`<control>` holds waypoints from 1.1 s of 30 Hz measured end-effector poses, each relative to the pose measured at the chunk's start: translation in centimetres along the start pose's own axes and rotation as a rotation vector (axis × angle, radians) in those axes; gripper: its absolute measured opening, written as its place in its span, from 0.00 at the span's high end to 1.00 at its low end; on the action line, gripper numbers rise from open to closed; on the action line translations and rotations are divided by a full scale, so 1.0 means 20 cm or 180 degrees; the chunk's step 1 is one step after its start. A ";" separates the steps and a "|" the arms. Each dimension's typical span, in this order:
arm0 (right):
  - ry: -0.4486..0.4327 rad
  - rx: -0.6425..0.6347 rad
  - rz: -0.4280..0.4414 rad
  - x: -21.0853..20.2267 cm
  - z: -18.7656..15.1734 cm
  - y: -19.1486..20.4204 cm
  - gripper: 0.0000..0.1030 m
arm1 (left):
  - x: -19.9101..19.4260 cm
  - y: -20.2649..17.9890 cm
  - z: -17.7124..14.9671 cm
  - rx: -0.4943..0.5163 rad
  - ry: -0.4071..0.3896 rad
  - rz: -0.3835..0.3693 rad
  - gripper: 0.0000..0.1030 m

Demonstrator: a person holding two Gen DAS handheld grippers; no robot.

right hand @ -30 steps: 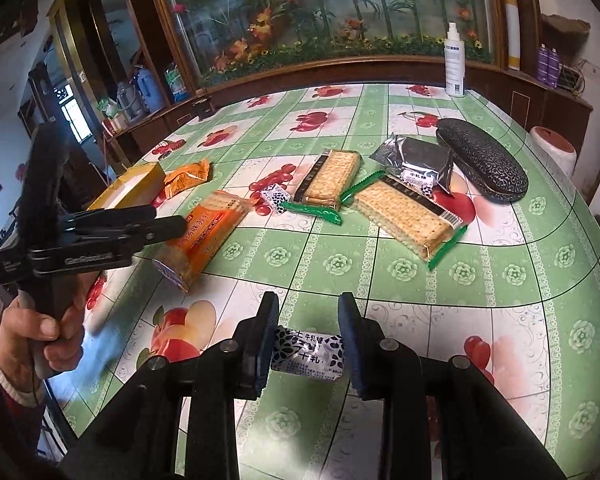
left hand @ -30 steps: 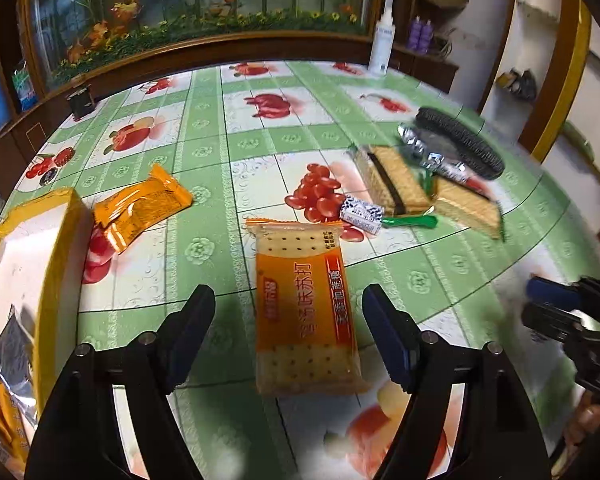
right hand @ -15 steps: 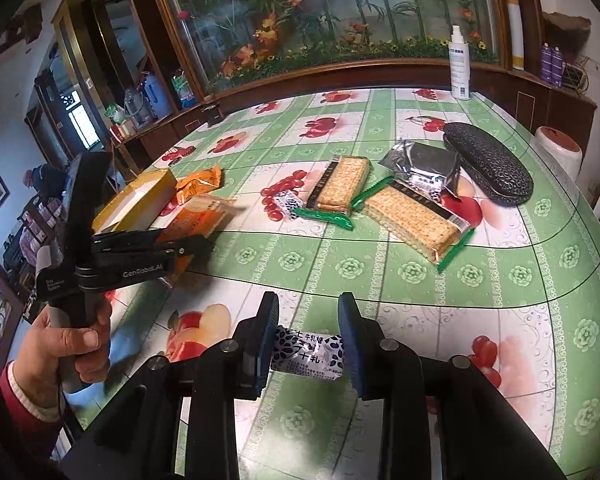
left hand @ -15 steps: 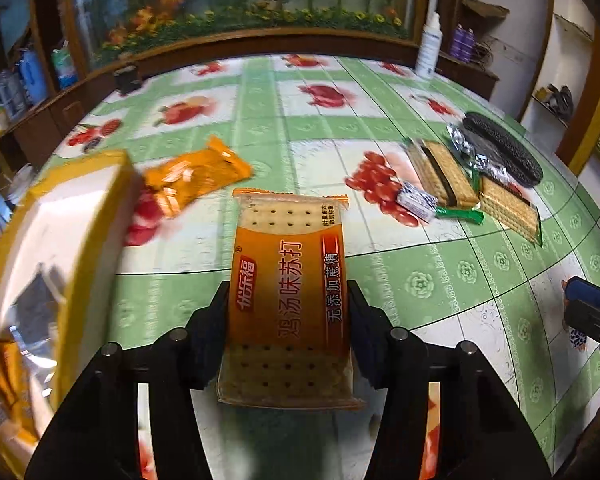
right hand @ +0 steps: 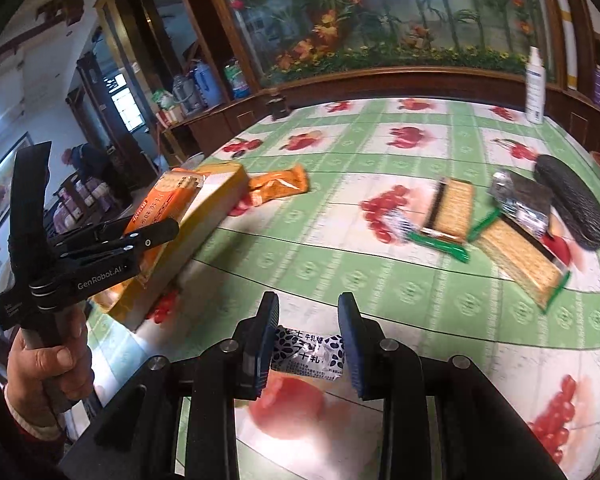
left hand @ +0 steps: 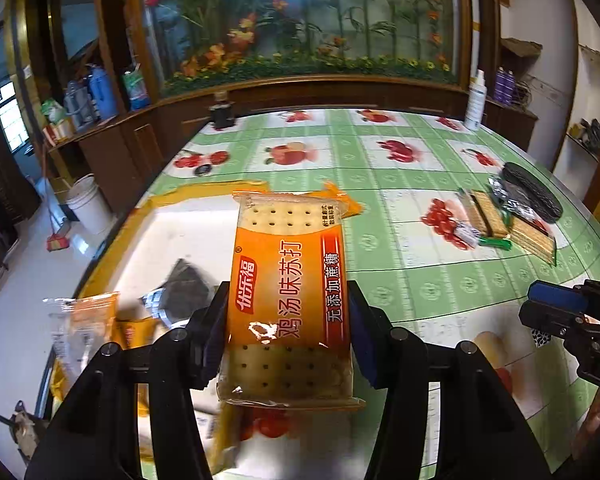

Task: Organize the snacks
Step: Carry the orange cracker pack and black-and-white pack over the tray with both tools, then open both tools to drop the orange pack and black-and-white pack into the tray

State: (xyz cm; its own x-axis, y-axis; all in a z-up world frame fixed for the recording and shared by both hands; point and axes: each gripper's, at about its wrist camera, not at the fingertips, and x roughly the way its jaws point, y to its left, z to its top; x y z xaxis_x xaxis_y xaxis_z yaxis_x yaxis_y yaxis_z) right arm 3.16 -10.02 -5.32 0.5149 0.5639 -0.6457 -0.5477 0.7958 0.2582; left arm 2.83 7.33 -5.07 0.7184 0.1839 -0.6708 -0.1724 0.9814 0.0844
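A green checked tablecloth with fruit prints covers the table. At its far edge, a white spray bottle stands upright on the right, and a small dark jar sits at the far left corner. A black textured case lies near the right edge. Behind it all runs a big wood-framed glass panel painted with flowers and bamboo. Blue jugs crowd the sideboard on the left, and a white bucket stands on the floor below.
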 end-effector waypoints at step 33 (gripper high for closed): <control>0.0234 -0.0640 0.0924 0.54 0.22 0.86 0.70 | -0.02 0.72 -0.19 -0.0798 0.0054 0.0599 0.49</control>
State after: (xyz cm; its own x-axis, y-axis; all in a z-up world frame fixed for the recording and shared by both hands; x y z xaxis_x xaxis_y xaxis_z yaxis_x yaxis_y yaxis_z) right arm 2.13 10.81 -4.71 0.2741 0.7369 -0.6180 -0.7867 0.5414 0.2966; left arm -2.59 21.15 -6.39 0.6473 0.3580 -0.6730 -0.4635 0.8857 0.0254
